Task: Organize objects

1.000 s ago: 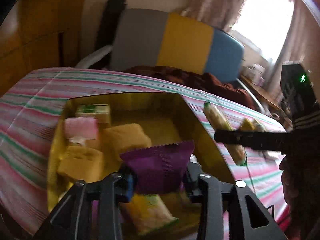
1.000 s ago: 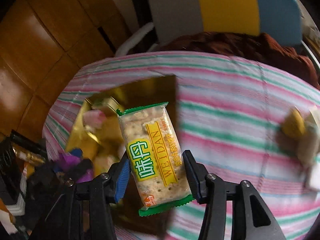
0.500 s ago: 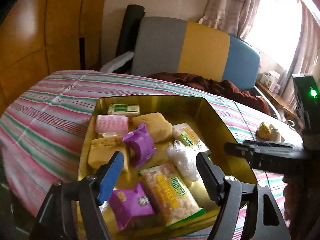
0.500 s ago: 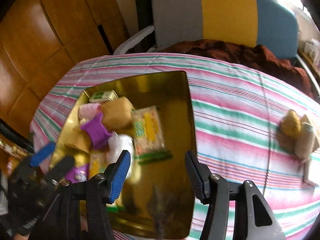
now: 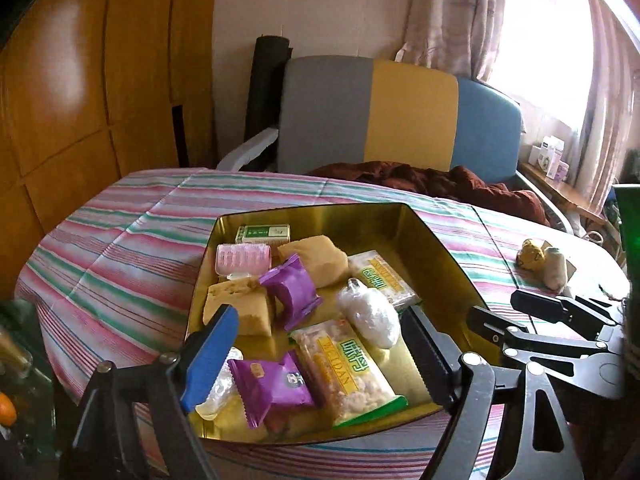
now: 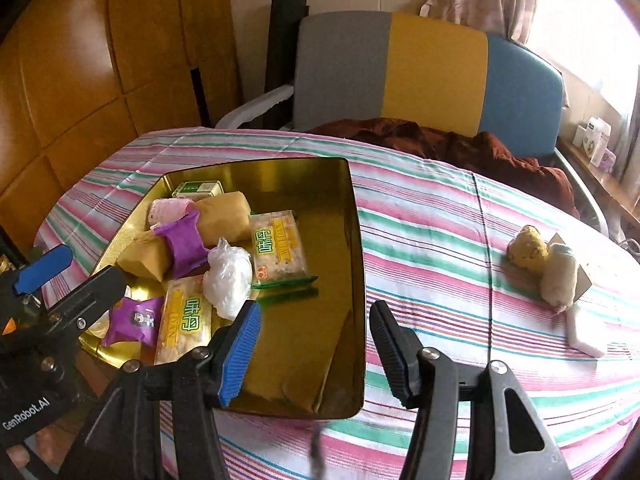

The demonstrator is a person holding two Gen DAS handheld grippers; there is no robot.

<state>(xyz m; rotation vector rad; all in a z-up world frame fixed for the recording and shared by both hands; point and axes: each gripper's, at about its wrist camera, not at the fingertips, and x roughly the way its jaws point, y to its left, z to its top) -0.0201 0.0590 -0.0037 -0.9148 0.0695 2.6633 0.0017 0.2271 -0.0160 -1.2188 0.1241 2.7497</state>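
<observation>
The gold tray (image 6: 356, 240) holds cracker packs (image 6: 276, 244), purple packets (image 6: 182, 244) and yellow cakes (image 6: 224, 216) at its left, both grippers (image 5: 320, 356) (image 6: 314, 344) released, the left's jaws having just opened.

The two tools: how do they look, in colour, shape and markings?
Both are black with angular frames and silver rivets. The left tool and the right tool each have one blue ribbed pad and one black ribbed pad. The left tool's body reads "GenRobot.AI" in white.
</observation>
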